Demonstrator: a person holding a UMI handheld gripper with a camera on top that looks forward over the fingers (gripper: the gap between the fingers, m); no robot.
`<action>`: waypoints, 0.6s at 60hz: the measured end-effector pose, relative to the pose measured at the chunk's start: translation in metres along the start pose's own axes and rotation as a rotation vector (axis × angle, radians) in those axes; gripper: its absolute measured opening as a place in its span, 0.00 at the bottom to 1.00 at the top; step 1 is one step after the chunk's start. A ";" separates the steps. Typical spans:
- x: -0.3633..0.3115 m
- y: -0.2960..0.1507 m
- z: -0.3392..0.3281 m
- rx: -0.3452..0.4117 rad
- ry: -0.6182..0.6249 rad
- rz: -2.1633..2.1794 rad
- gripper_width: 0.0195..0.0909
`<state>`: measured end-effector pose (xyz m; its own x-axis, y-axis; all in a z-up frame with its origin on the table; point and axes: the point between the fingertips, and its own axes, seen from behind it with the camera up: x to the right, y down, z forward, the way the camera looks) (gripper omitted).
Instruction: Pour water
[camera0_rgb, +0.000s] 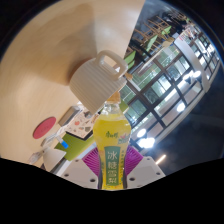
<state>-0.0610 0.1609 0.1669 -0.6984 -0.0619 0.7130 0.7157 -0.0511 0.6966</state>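
A bottle of yellow drink (113, 145) with a yellow label and a yellow cap stands upright between my fingers. Both purple pads (90, 160) press against its sides, so my gripper (112, 165) is shut on it. The bottle appears lifted, with the room tilted behind it. A white mug-like cup (97, 76) with a handle is beyond the bottle's cap, above it in the view.
A pale tabletop (50, 70) fills the area behind the cup. A pink round object (44, 128) and some small colourful items (68, 135) lie to the left of the fingers. Glass walls and lights (170, 70) are to the right.
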 end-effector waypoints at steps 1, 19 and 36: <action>-0.001 -0.001 0.001 0.002 -0.005 0.007 0.11; 0.009 0.044 0.007 -0.071 0.059 0.593 0.11; -0.053 0.066 -0.002 -0.069 0.019 2.179 0.11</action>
<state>0.0227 0.1589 0.1750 0.9852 -0.0634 0.1594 0.1636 0.0677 -0.9842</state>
